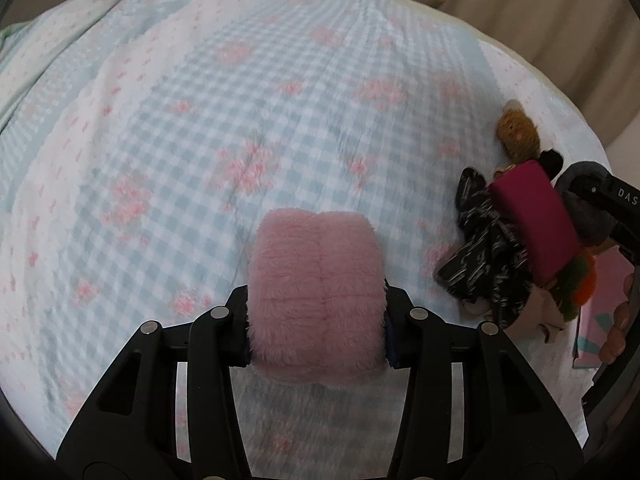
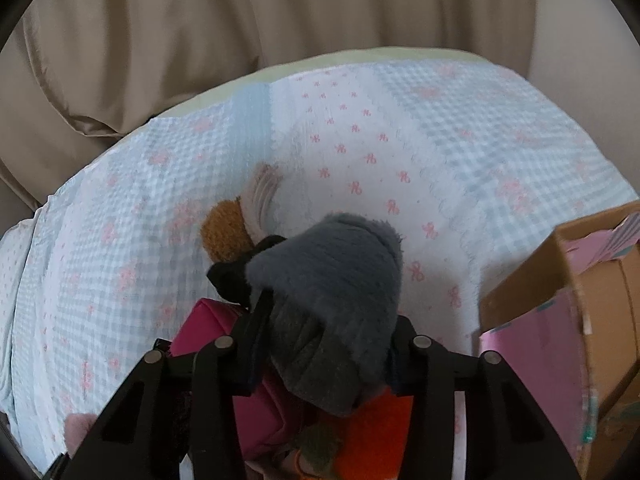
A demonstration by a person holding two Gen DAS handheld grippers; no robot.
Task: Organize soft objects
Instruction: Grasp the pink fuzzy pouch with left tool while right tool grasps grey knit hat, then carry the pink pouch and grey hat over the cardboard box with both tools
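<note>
A pink fluffy soft piece [image 1: 316,272] sits between the fingers of my left gripper [image 1: 316,320], which is shut on it just above the checked bedspread [image 1: 200,120]. My right gripper [image 2: 324,332] is shut on a grey fleecy piece [image 2: 332,264] over a pile of soft things. That pile holds a brown plush [image 2: 226,236], a black item [image 2: 234,280], a magenta pouch [image 2: 208,324] and an orange piece [image 2: 380,428]. In the left wrist view the pile lies at the right, showing the magenta pouch [image 1: 536,220], a black patterned cloth [image 1: 480,248] and the brown plush [image 1: 518,134].
An open cardboard box [image 2: 592,280] with pink sides stands at the right on the bed. A beige curtain [image 2: 240,20] hangs beyond the bed's far edge. A striped cloth [image 2: 264,196] lies behind the brown plush. A person's hand [image 1: 622,320] shows at the right edge.
</note>
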